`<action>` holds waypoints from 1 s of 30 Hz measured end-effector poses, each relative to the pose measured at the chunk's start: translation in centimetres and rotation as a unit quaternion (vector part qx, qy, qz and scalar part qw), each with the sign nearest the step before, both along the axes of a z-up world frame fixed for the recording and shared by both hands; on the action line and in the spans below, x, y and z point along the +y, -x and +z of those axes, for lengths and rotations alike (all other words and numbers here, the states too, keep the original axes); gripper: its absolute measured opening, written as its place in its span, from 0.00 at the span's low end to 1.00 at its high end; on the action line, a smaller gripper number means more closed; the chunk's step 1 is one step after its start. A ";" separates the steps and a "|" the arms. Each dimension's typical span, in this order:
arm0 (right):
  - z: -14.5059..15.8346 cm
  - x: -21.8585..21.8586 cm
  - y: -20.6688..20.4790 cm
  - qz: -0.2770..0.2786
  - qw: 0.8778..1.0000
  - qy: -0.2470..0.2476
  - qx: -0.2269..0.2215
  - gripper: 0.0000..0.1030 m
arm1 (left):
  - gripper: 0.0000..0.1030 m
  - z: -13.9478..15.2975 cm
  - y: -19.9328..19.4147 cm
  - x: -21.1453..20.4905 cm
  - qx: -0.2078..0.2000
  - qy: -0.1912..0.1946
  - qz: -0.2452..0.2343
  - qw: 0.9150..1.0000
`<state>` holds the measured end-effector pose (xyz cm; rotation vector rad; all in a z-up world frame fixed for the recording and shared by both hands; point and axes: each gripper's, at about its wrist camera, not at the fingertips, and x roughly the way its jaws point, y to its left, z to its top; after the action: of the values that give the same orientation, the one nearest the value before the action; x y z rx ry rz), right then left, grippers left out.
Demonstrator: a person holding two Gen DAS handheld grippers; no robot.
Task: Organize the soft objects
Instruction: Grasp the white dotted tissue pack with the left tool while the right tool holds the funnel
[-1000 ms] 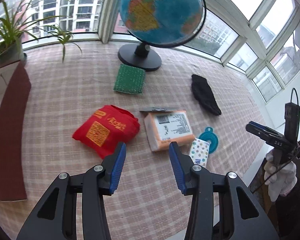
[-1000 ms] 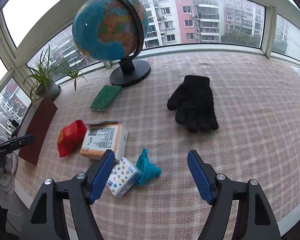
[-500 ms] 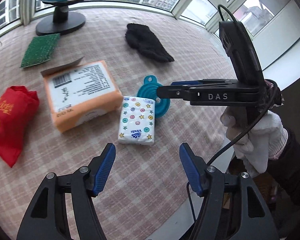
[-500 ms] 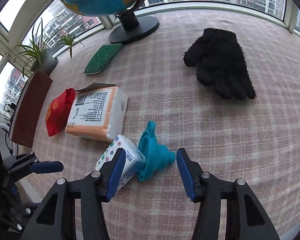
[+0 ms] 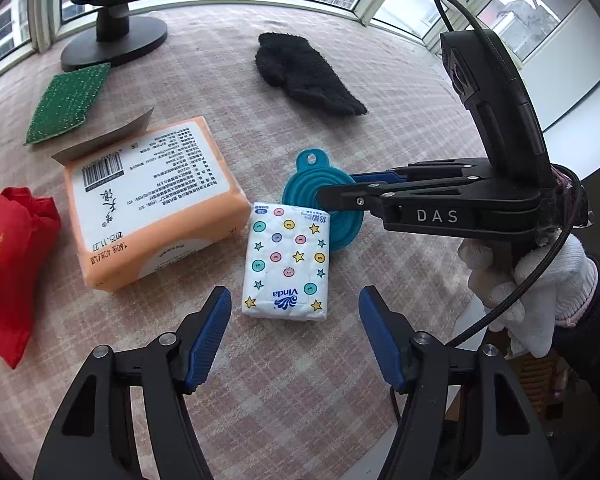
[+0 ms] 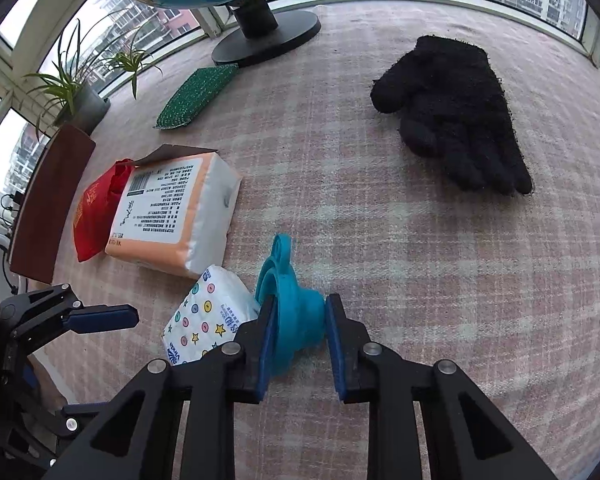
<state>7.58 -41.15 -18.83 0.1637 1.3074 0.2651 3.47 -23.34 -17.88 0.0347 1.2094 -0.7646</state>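
A teal silicone funnel point(image 6: 296, 320) lies on its side on the checked cloth. My right gripper point(image 6: 298, 308) is closing on it, one blue pad on the wide rim and the other on the narrow end. From the left wrist view the right gripper point(image 5: 336, 188) reaches in from the right onto the funnel point(image 5: 312, 184). A small star-printed tissue pack point(image 5: 286, 266) lies against the funnel. My left gripper point(image 5: 295, 300) hovers open just in front of that pack. Further off lie an orange tissue pack point(image 5: 148, 200), a red cloth bag point(image 5: 8, 260) and a black glove point(image 5: 308, 76).
A green scouring pad point(image 5: 66, 100) lies near the globe's black base point(image 5: 114, 40) at the back. A potted plant point(image 6: 80, 92) and a brown board point(image 6: 48, 204) stand at the table's left side. The person's white-gloved hand point(image 5: 520, 280) holds the right gripper beyond the table edge.
The right gripper has sunk to the funnel and narrowed its jaws onto it. The left gripper has swung over from the red bag to the small tissue pack and widened.
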 end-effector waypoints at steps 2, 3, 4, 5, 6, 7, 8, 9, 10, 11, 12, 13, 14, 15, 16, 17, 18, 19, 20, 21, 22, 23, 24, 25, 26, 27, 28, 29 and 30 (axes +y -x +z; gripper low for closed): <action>0.0 0.1 0.0 0.003 1.000 0.015 -0.006 0.09 | 0.64 -0.2 -0.1 -0.2 0.000 -0.003 0.000 1.000; -0.1 0.1 0.0 0.005 1.000 0.014 -0.008 0.09 | 0.64 -0.3 -0.2 -0.2 0.001 -0.004 0.000 1.000; -0.1 0.1 0.0 0.005 1.000 0.013 -0.008 0.09 | 0.64 -0.6 -0.6 -0.6 0.003 -0.005 0.001 1.000; -0.1 0.1 0.0 0.005 1.000 0.012 -0.008 0.09 | 0.64 -0.7 -0.6 -0.6 0.004 -0.005 0.002 1.000; -0.1 0.1 0.0 0.005 1.000 0.010 -0.008 0.09 | 0.64 -0.8 -0.6 -0.7 0.005 -0.004 0.001 1.000; -0.1 0.0 0.0 0.007 1.000 0.009 -0.008 0.09 | 0.64 -0.9 -0.7 -0.8 0.006 -0.005 0.001 1.000; -0.1 0.0 0.0 0.006 1.000 0.009 -0.008 0.09 | 0.64 -1.0 -0.6 -0.9 0.006 -0.006 -0.001 1.000; -0.1 -0.1 0.0 0.003 1.000 0.006 -0.008 0.09 | 0.64 -1.0 -0.5 -1.0 0.005 -0.007 -0.005 1.000; -0.2 -0.2 0.1 0.002 1.000 0.004 -0.008 0.09 | 0.64 -1.1 -0.5 -1.3 0.002 -0.010 -0.009 1.000; -0.2 -0.2 0.1 0.004 1.000 0.005 -0.009 0.09 | 0.64 -1.2 -0.4 -1.5 0.000 -0.014 -0.011 1.000; -0.2 -0.2 0.1 0.004 1.000 0.005 -0.010 0.09 | 0.64 -1.3 -0.4 -1.7 0.001 -0.017 -0.015 1.000; -0.3 -0.3 0.1 0.002 1.000 0.002 -0.008 0.09 | 0.64 -1.4 -0.5 -1.9 0.002 -0.020 -0.017 1.000; -0.3 -0.4 0.1 0.001 1.000 -0.001 -0.008 0.09 | 0.64 -1.5 -0.5 -2.1 0.002 -0.021 -0.019 1.000; -0.3 -0.5 0.1 -0.003 1.000 -0.005 -0.006 0.09 | 0.64 -1.7 -0.6 -2.2 0.002 -0.024 -0.019 1.000; -0.3 -0.7 0.1 -0.006 1.000 -0.009 -0.004 0.09 | 0.64 -1.8 -0.7 -2.4 0.002 -0.026 -0.021 0.999; -0.3 -0.7 0.1 -0.006 1.000 -0.009 -0.004 0.09 | 0.64 -1.9 -0.8 -2.6 0.001 -0.029 -0.022 0.999; -0.2 -0.7 0.1 -0.004 1.000 -0.008 -0.004 0.09 | 0.64 -2.0 -0.9 -2.8 0.000 -0.031 -0.023 0.999; -0.2 -0.7 0.1 -0.004 1.000 -0.007 -0.004 0.09 | 0.64 -2.1 -1.0 -2.9 0.002 -0.032 -0.023 0.999; -0.2 -0.8 0.1 -0.005 1.000 -0.008 -0.004 0.09 | 0.64 -2.3 -1.1 -3.0 0.003 -0.033 -0.023 0.999; -0.1 -0.8 0.2 -0.006 1.000 -0.008 -0.004 0.09 | 0.64 -2.4 -1.2 -3.1 0.004 -0.035 -0.023 0.999; -0.1 -0.9 0.2 -0.007 1.000 -0.009 -0.004 0.09 | 0.64 -2.6 -1.3 -3.2 0.004 -0.039 -0.023 0.999; -0.1 -0.9 0.2 -0.008 1.000 -0.009 -0.005 0.09 | 0.64 -2.9 -1.4 -3.3 0.003 -0.044 -0.022 0.999; -0.1 -0.9 0.2 -0.008 1.000 -0.009 -0.005 0.09 | 0.64 -3.2 -1.6 -3.5 0.002 -0.050 -0.023 0.999; 0.0 -0.9 0.2 -0.008 1.000 -0.008 -0.005 0.09 | 0.64 -3.4 -1.6 -3.5 0.002 -0.053 -0.022 0.998; 0.0 -0.9 0.2 -0.008 1.000 -0.007 -0.006 0.09 | 0.64 -3.6 -1.6 -3.6 0.003 -0.051 -0.022 0.998; -0.1 -0.8 0.2 -0.007 1.000 -0.006 -0.006 0.09 | 0.63 -3.7 -1.6 -3.5 0.005 -0.049 -0.024 0.999; -0.1 -0.8 0.3 -0.007 1.000 -0.006 -0.006 0.09 | 0.62 -3.8 -1.6 -3.6 0.003 -0.048 -0.025 0.999; -0.1 -0.8 0.3 -0.008 1.000 -0.006 -0.006 0.09 | 0.61 -3.7 -1.5 -3.6 -0.001 -0.046 -0.026 0.999; -0.1 -0.8 0.3 -0.009 1.000 -0.006 -0.006 0.09 | 0.54 -3.7 -1.5 -3.7 0.000 -0.044 -0.028 0.999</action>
<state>7.28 -41.97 -18.91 0.1844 1.2916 0.2590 4.95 -27.01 -21.57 0.1411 1.2458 -0.7607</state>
